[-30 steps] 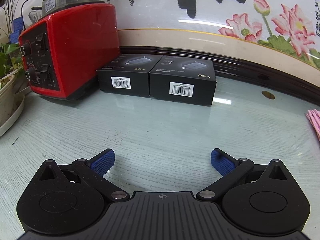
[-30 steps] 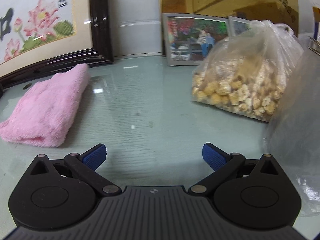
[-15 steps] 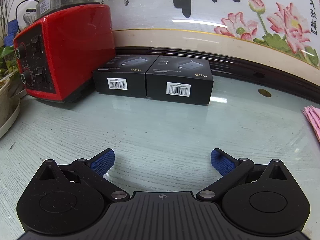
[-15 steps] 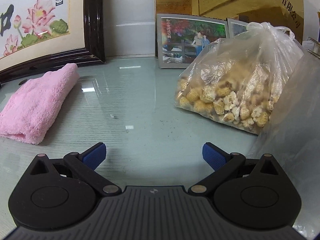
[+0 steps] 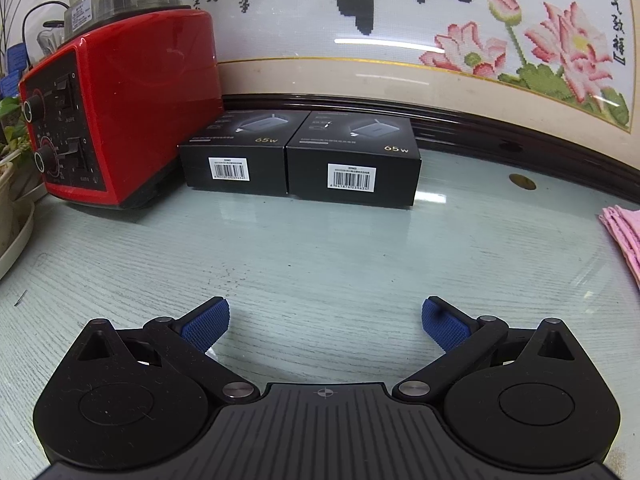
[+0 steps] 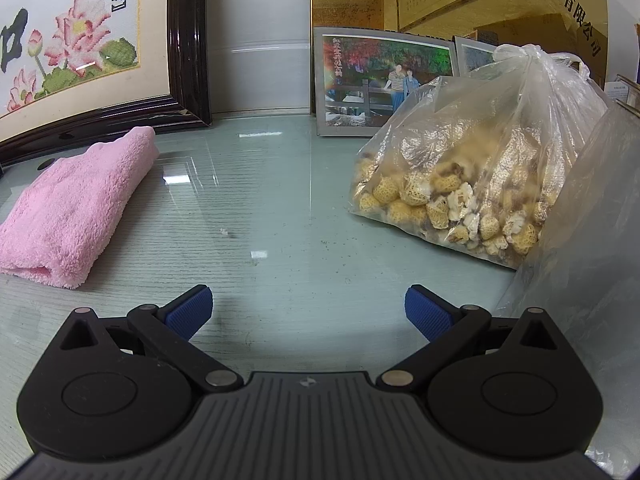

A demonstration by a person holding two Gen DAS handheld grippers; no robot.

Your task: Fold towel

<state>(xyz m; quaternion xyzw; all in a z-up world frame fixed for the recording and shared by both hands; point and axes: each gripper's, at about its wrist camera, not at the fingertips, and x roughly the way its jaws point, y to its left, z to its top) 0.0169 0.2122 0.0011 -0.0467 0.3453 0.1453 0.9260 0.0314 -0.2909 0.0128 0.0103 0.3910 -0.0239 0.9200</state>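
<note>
Beside the framed lotus embroidery (image 6: pixel 60 52) my pink towel (image 6: pixel 76 204) lies folded (apparently done), so both grippers, left (image 5: pixel 325 322) and right (image 6: pixel 308 312), hang released, empty.

Pink towel (image 6: pixel 76 204), red blender (image 5: pixel 120 120), black boxes (image 5: pixel 300 160)

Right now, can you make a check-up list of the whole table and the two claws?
Surface: glass-topped table, a few specks.
Job's things: pink towel, folded, lying flat.
Clutter: red appliance, two black boxes, bag of dried bits, plant pot at the left edge.
Claws: left claw open, empty; right claw open, empty; both apart from the towel.
Cables: a dark cord behind the appliance.
Surroundings: framed lotus embroidery, framed photo.
</note>
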